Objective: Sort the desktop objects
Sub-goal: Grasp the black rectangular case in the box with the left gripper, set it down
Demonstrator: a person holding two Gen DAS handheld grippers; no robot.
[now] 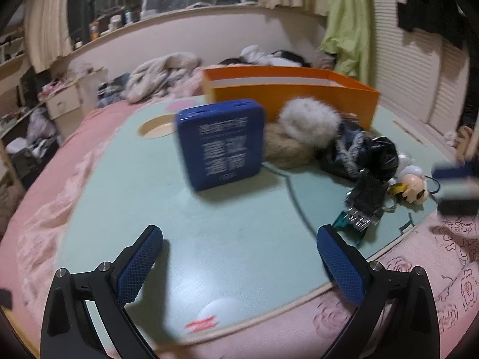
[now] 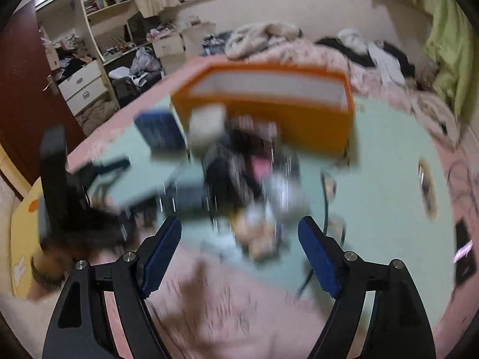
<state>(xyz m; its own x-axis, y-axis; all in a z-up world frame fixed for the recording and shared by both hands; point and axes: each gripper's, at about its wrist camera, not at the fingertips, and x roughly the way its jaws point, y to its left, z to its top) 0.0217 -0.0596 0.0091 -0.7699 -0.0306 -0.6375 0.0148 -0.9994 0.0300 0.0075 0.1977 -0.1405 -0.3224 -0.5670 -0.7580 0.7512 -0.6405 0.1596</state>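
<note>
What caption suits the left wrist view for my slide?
Open left gripper above a green mat, facing a blue box, furry items and an orange bin.

Pink bedspread [image 1: 45, 209]; cream curtains [image 1: 48, 36]; rumpled blankets [image 1: 161, 74]; white drawers [image 2: 85, 88].

Bare stretch of mint-green counter [image 1: 227, 239] lies open ahead of the left gripper [image 1: 239, 257], fingers spread, nothing between them. Blue box [image 1: 221, 143] stands upright mid-counter, blocking the straight line toward the orange box [image 1: 299, 92]. Right of it, a packed cluster: fur pom-poms [image 1: 302, 131], dark bundle [image 1: 362, 155], black connector [image 1: 365, 200], small figurine [image 1: 414, 185]. Open lane left of the blue box. Right gripper [image 2: 239, 254], fingers apart, is near the cluster; view blurred.
</note>
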